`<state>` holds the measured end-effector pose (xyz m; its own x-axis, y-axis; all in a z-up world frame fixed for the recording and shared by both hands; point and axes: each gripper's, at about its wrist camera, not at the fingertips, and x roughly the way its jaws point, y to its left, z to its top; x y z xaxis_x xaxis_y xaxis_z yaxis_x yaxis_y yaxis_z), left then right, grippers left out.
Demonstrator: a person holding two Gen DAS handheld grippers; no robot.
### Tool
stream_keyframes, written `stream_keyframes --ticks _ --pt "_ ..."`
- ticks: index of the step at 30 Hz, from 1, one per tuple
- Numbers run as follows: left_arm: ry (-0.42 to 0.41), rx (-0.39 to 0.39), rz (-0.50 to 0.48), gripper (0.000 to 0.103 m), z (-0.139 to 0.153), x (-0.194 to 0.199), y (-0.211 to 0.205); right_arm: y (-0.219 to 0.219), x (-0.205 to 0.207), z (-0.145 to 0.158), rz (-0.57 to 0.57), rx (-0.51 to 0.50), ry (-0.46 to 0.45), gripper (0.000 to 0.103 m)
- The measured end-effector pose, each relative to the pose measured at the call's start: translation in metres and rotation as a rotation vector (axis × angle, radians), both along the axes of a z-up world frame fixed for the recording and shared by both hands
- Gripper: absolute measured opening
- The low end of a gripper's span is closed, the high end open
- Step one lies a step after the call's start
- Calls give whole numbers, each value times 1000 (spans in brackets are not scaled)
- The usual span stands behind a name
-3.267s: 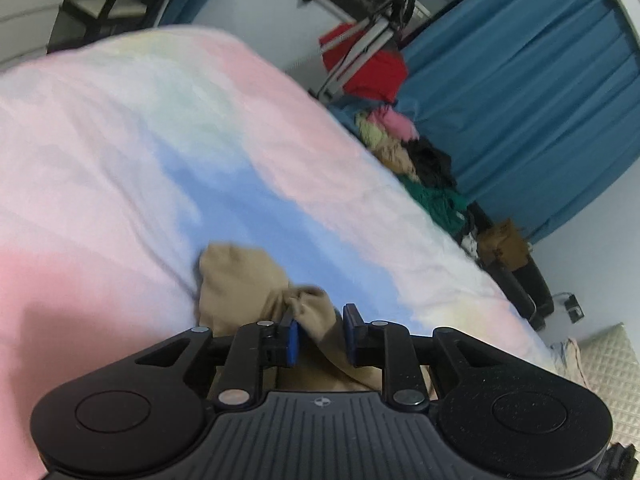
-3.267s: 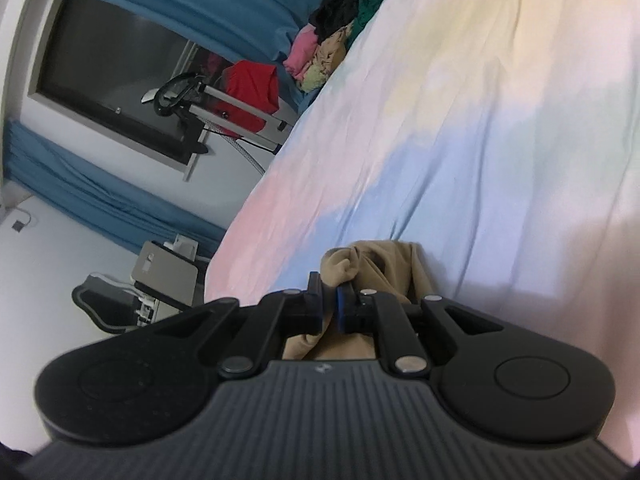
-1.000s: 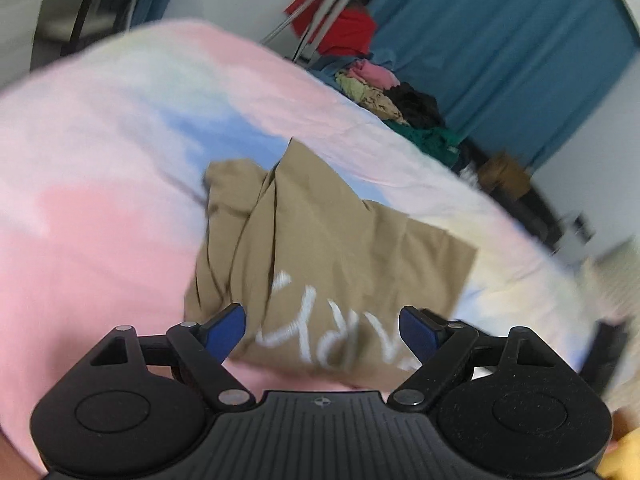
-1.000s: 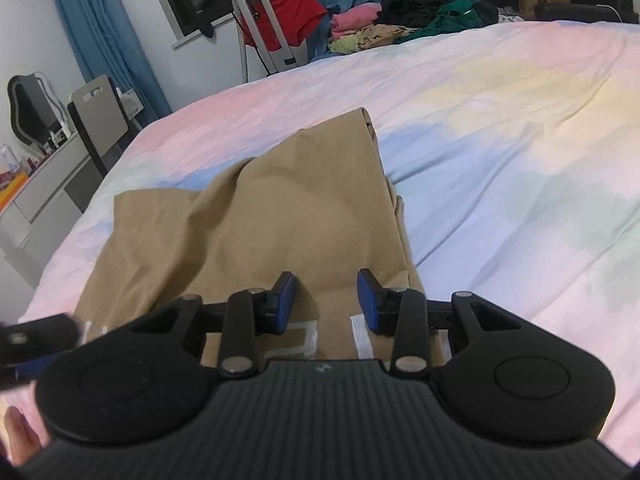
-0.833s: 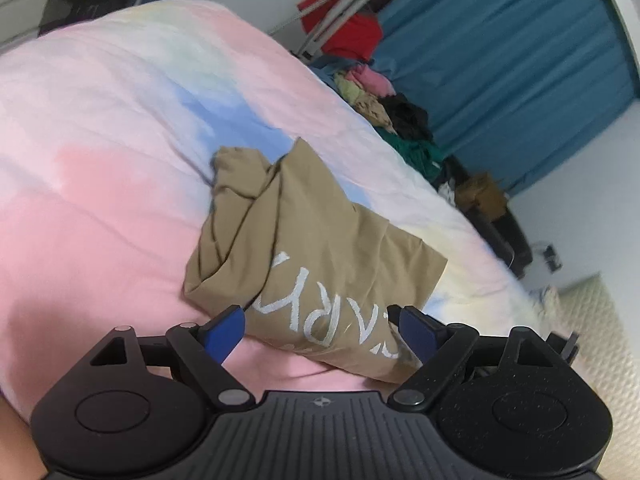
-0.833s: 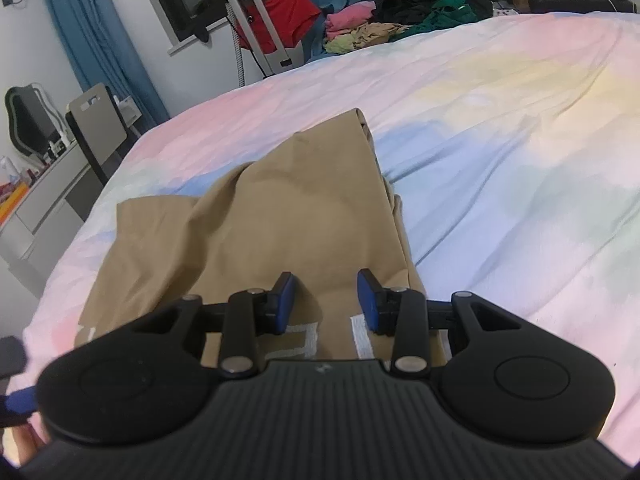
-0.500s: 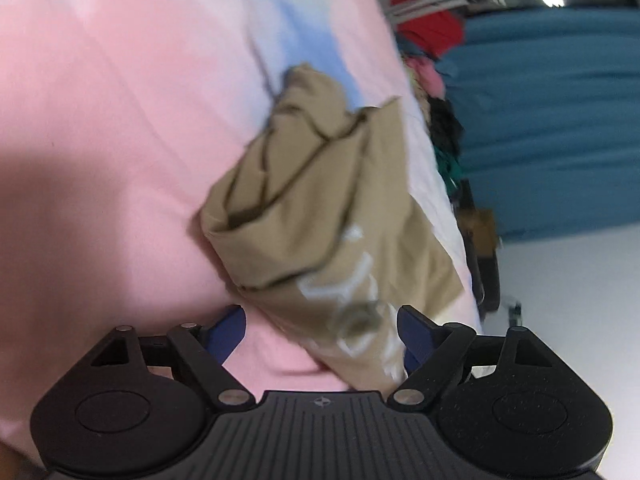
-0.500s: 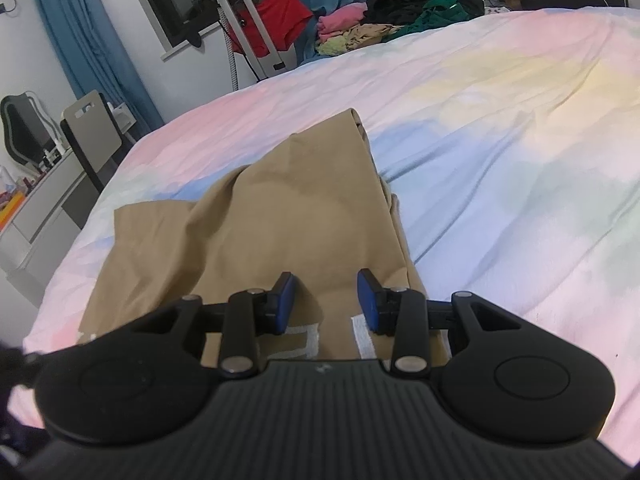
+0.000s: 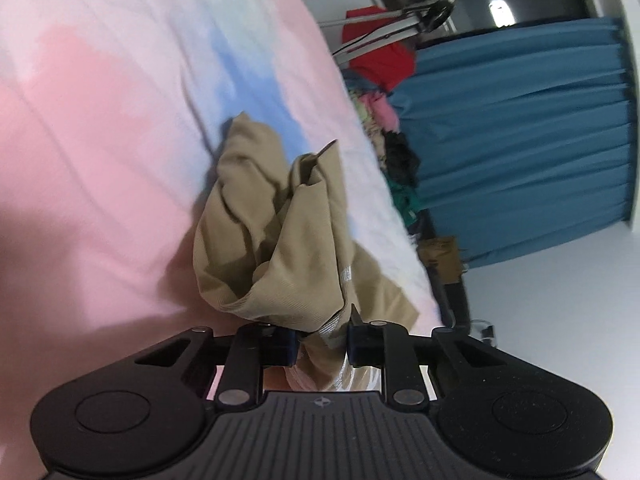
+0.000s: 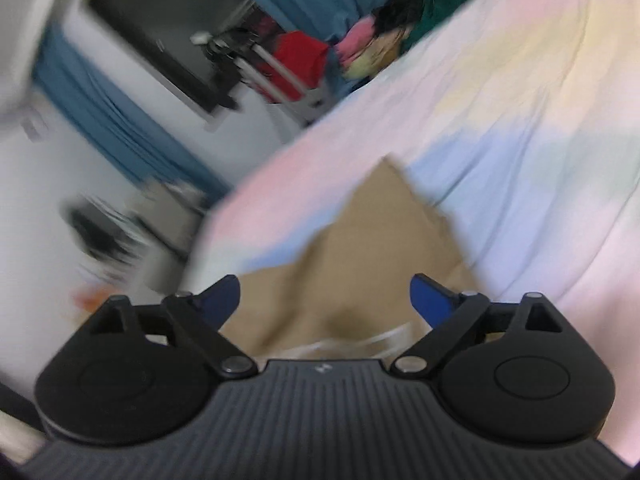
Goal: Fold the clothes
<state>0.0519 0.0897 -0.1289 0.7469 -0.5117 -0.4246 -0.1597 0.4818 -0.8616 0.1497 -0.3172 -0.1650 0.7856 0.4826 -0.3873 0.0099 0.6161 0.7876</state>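
Left wrist view: the left gripper [image 9: 322,346] is clamped on a bunched edge of the tan garment [image 9: 276,236], which lies on the pastel bedsheet [image 9: 100,128]. The right gripper [image 10: 324,300] hovers over the garment with its tongs spread wide, holding nothing. The garment is creased and heaped, partly layered, so in this inspector's judgement the folding is unfinished. Its long axis runs away from the left gripper, tapering toward the blue curtain [image 9: 520,140].

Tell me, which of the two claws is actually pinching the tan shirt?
The left claw: its blue pads are shut on a bunch of the tan shirt. The right claw is spread wide open above it.
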Motion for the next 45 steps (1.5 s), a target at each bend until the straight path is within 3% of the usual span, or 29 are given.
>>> stream_keyframes --ticks 4,10,12,14,20,23,24,25,28,32,38,45 --pt "-15 -5 10 21 2 -1 -2 1 -8 -12 97 294 104 94" --pt "-14 -18 12 21 1 0 -2 28 -5 -60 198 475 324 94" --pt "-16 -24 9 21 2 -1 -3 32 2 -75 200 456 353 94" --pt "-20 -36 12 21 3 -3 2 25 4 -84 131 453 353 94" --pt "-40 -72 12 21 4 -3 8 -8 -3 -82 -122 480 228 91" --pt "-52 -68 6 21 7 -2 7 -13 -5 -89 -169 481 242 70" --pt "-55 -62 4 21 8 -2 7 -13 -6 -90 -179 458 255 53" --pt "-55 -55 2 21 9 -2 6 -12 -6 -90 -187 437 262 45" --pt "-72 13 -36 21 25 0 1 -15 -13 -75 -198 400 225 31" --pt "-100 62 -91 20 56 0 -12 -19 -21 -54 -212 349 177 25" --pt "-119 81 -193 20 112 15 -66 -61 -34 -5 -262 354 119 24" --pt "-122 170 -381 20 154 106 -208 -169 4 44 -414 263 44 24"
